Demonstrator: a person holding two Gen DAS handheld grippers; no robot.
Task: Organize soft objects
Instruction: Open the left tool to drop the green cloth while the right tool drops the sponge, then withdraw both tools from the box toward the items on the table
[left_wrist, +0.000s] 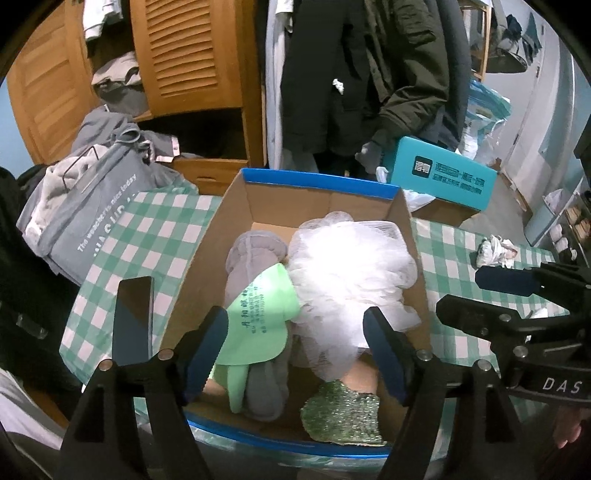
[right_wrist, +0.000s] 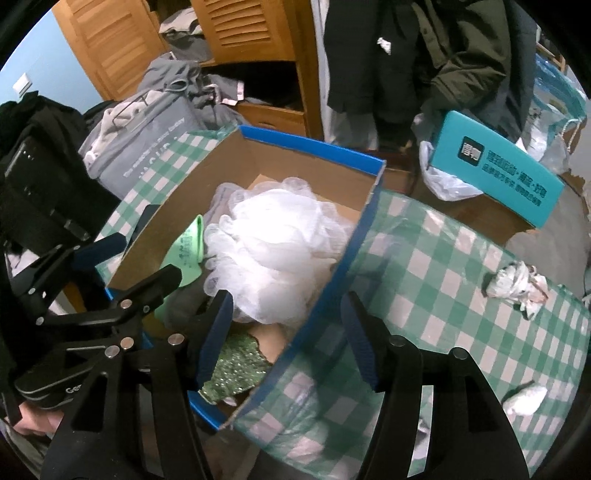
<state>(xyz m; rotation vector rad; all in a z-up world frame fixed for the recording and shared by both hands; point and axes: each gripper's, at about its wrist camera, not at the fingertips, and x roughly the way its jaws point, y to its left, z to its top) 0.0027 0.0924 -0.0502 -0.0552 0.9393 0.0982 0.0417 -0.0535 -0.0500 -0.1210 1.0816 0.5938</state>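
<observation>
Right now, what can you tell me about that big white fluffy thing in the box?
It is a white mesh bath pouf, a puffy bundle of gathered netting, soft and semi-translucent, brightly lit. It lies inside the open cardboard box, filling its right half. Its left side presses against a light green cloth with printed text and a grey plush item. A green glittery scouring pad lies just in front. Neither gripper touches it.

both grippers (left_wrist: 295, 350) (right_wrist: 288, 336) hover, jaws apart.

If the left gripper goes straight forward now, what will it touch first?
Most likely the white mesh sponge inside the cardboard box; the open left gripper points into it, though depth is unclear.
</observation>
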